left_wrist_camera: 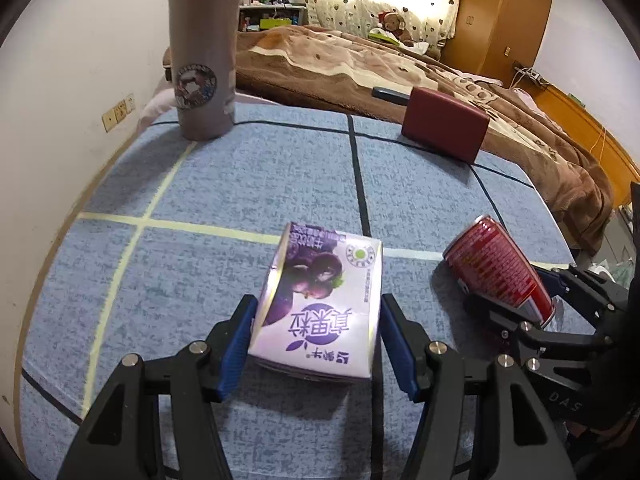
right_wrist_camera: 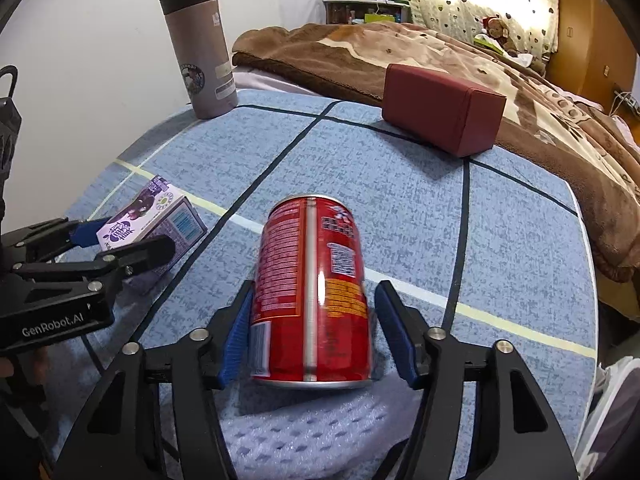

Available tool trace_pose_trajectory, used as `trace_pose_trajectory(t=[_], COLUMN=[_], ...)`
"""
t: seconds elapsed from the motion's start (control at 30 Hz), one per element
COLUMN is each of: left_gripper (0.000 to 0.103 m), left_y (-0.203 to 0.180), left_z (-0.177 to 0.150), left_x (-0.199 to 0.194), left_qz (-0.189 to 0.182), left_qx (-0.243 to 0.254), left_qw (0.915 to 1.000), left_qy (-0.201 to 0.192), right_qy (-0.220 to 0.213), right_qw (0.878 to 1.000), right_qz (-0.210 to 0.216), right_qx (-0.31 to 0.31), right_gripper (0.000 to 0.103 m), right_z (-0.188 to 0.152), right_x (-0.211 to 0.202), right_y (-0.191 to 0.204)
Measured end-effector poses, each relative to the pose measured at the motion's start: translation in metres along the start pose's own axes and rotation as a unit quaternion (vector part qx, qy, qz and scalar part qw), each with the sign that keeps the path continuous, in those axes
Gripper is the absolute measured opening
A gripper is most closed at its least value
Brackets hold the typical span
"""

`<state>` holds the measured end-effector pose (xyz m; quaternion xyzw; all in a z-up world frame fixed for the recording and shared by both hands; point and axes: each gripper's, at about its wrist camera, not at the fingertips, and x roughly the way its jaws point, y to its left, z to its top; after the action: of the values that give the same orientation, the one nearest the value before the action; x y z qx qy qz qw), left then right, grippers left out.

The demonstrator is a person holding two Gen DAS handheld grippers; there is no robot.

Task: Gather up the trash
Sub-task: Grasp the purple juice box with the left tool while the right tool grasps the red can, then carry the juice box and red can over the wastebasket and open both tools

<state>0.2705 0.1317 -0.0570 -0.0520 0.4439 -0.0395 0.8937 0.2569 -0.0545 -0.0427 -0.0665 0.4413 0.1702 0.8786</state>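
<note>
We see each tool straddling its own piece: the left tool [left_wrist_camera: 316, 342], half open, around the purple-and-white milk carton [left_wrist_camera: 320, 304], the right tool [right_wrist_camera: 316, 334] unclamped around the red tin can [right_wrist_camera: 314, 288], both lying lengthwise toward twelve o'clock.

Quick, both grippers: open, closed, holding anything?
Left gripper: open around the carton, small gaps.
Right gripper: open around the can, not clamped.

Red can [right_wrist_camera: 312, 292] between right claw [right_wrist_camera: 316, 336] pads
</note>
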Motion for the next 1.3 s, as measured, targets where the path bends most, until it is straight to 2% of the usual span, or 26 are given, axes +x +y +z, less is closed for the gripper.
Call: trace_pose_trajectory(t=[0.1, 0.2, 0.7, 0.8, 1.3], left_gripper=[0.063, 0.060, 0.059, 0.059, 0.059], left_y=[0.001, 0.001, -0.005, -0.010, -0.043], left_z=[0.000, 0.000, -0.003, -0.005, -0.008], left_x=[0.001, 0.000, -0.021, -0.027, -0.063], left_qz=[0.001, 0.003, 0.006, 0.013, -0.002], left_qx=[-0.003, -0.003, 0.003, 0.010, 0.032], left_qw=[1.0000, 1.0000, 0.9996, 0.9993, 0.9976], left_qy=[-0.003, -0.004, -0.026, -0.033, -0.062], right_qy=[0.001, -0.001, -0.017, -0.025, -0.070], right_qw=[1.000, 1.000, 1.000, 0.999, 0.996], right_qz=[-0.002, -0.004, -0.008, -0.007, -0.016], right_qx=[0.001, 0.004, 0.015, 0.018, 0.046], right_gripper=[0.054, 0.054, 0.054, 0.054, 0.054], right_z=[0.000, 0.000, 0.000, 0.000, -0.006], right_x=[0.000, 0.000, -0.007, -0.013, -0.055], right_y=[0.000, 0.000, -0.002, -0.003, -0.020])
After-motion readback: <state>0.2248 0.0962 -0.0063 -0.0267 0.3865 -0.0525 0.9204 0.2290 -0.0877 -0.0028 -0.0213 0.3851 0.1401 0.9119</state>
